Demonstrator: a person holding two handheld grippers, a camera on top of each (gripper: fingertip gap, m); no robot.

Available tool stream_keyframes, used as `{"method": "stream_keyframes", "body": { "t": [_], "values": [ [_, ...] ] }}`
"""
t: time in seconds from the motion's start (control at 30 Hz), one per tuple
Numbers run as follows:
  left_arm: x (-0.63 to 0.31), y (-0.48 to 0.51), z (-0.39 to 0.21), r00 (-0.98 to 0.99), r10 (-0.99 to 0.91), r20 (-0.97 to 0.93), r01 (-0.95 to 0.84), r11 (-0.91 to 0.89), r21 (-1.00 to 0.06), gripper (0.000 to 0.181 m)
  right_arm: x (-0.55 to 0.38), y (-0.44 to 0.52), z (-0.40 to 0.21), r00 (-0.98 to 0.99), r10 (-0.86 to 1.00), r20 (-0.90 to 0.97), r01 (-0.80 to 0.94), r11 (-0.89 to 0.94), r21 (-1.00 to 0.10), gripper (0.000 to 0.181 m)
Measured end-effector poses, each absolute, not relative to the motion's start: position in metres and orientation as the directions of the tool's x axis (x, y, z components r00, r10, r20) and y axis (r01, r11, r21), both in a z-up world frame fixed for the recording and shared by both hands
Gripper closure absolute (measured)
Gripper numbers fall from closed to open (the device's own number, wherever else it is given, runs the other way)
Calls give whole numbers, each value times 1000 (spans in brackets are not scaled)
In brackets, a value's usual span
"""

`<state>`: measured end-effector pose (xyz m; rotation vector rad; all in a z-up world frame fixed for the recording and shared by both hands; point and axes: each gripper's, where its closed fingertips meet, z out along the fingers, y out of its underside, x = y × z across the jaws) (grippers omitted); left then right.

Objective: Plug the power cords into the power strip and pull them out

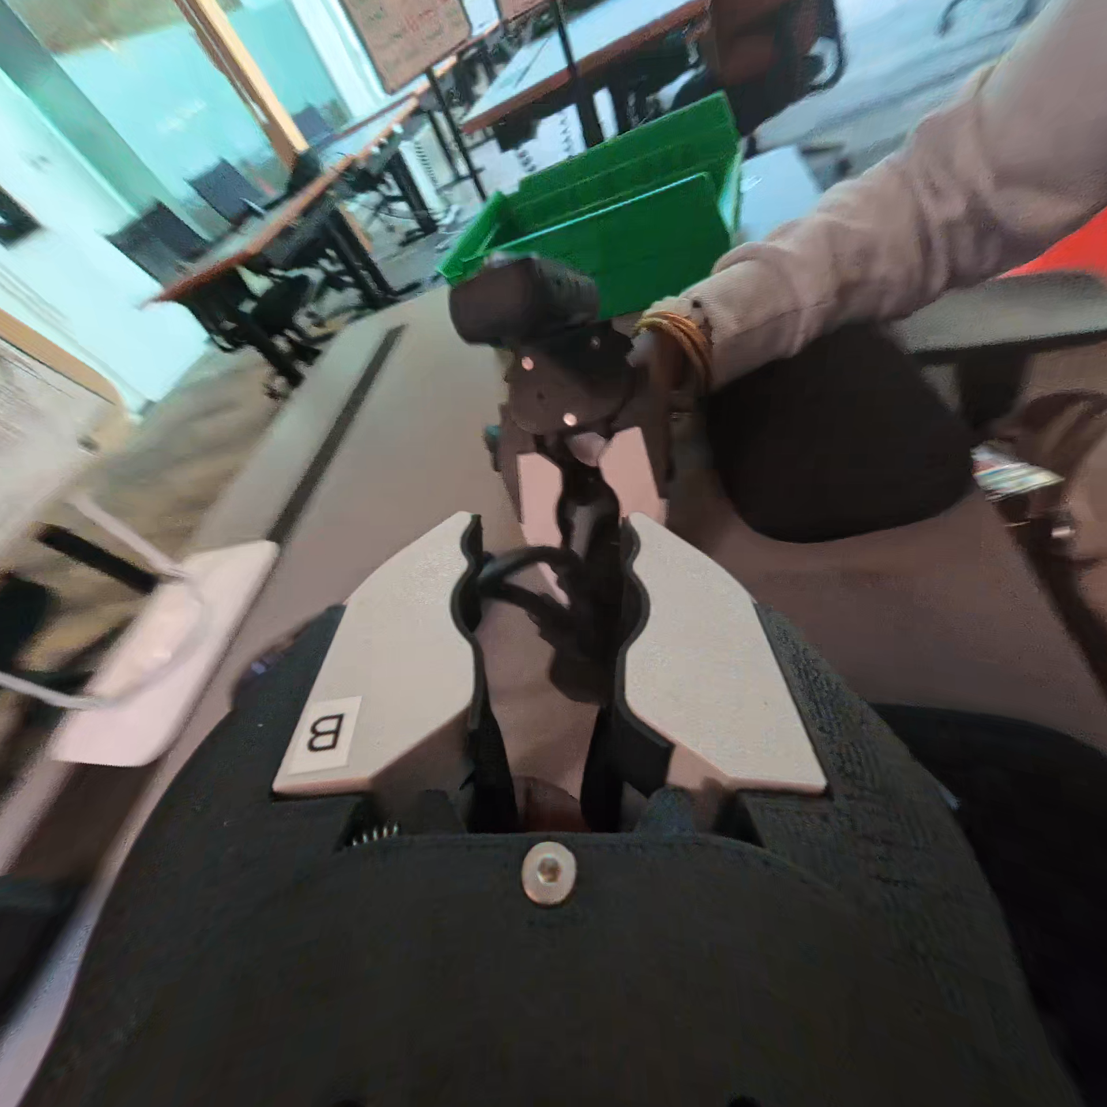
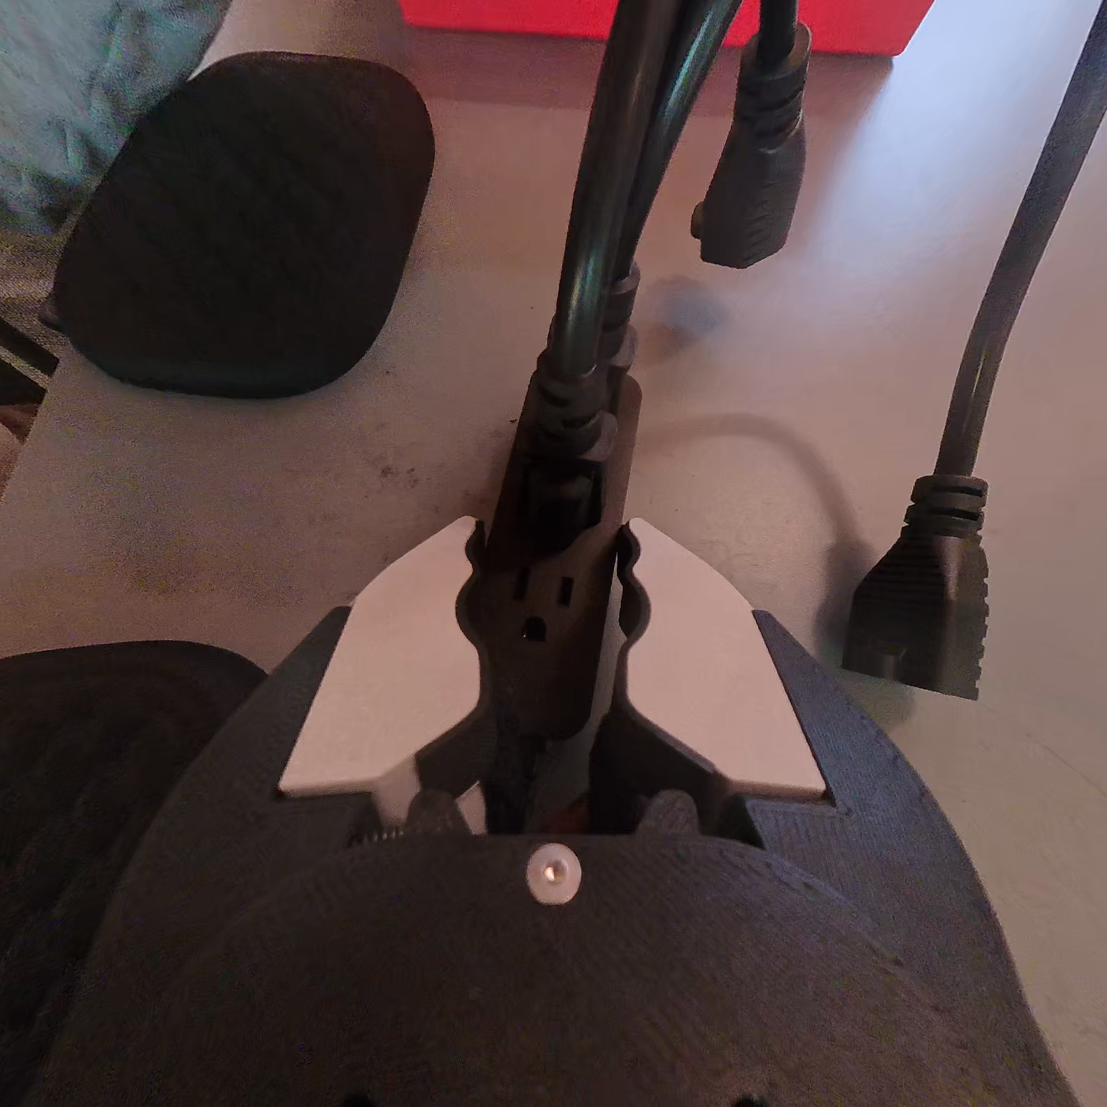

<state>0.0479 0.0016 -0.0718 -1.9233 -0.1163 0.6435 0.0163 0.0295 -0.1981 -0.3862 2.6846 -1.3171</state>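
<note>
- Right gripper (image 2: pixel 550 530): white fingers with black wavy pads, clamped on the sides of a black power strip (image 2: pixel 548 623) that runs forward between them.
- Power strip: narrow black bar with a paler side edge. One free three-hole outlet faces the camera just inside the fingertips.
- Beyond that outlet a black plug (image 2: pixel 560 461) with a ribbed collar sits in the strip. Its thick glossy cord (image 2: pixel 590 197) rises toward the top edge, with a second cord running close beside it.
- Loose black connector (image 2: pixel 758 180) right of the cords; blurred, so I cannot tell whether it hangs or lies on the surface.
- Further right, another black cord end (image 2: pixel 919 605), ribbed and blocky, lies on the beige surface (image 2: pixel 239 491), well apart from the strip.
- Black rounded pad (image 2: pixel 251 221) to the left on the surface; red box (image 2: pixel 509 18) at the far edge.
- Left gripper (image 1: pixel 550 533): white fingers set a little apart, a tangle of black cord (image 1: pixel 575 611) between them. The picture is blurred; contact cannot be told.
- Left wrist view, ahead: the right gripper in a hand (image 1: pixel 653 383) with a pale sleeve; green bin (image 1: pixel 629 239) behind.
</note>
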Motion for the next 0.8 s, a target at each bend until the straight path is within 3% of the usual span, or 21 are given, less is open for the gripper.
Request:
{"method": "stream_keyframes", "body": {
  "t": [0.13,0.23,0.27,0.33,0.4,0.47,0.53,0.6,0.67,0.73,0.8],
  "values": [
    [39,15,-92,831,204,-518,-181,-782,-597,133,17,30,-198,-959,-284,-1,-172,584,-793,138],
    [26,17,-104,821,117,-559,-180,-876,-447,133,17,30,-198,-958,-286,1,-175,583,-793,138],
    [18,22,-98,787,135,-602,-210,-859,-467,134,17,30,-198,-958,-287,0,-175,583,-794,138],
    [18,44,-69,721,240,-650,-342,-693,-635,135,17,30,-198,-957,-290,-3,-173,581,-795,138],
    [40,59,-31,725,398,-562,-461,-326,-826,136,17,30,-198,-956,-294,-6,-173,580,-796,138],
    [65,47,-4,789,463,-404,-497,94,-862,140,18,31,-199,-951,-309,2,-189,575,-796,138],
    [66,26,-11,894,401,-202,-333,290,-897,142,18,35,-199,-936,-351,29,-235,560,-795,138],
    [61,24,-63,965,264,8,-16,91,-996,132,18,42,-199,-913,-405,45,-278,538,-796,138],
    [62,26,-113,966,229,119,156,-152,-976,121,16,47,-198,-897,-438,63,-308,516,-799,138],
    [54,32,-134,962,268,52,119,-241,-963,122,13,49,-198,-894,-442,77,-319,505,-802,138],
    [43,34,-137,943,331,-37,57,-270,-961,135,11,49,-197,-896,-435,87,-321,500,-804,138]
  ]
}}
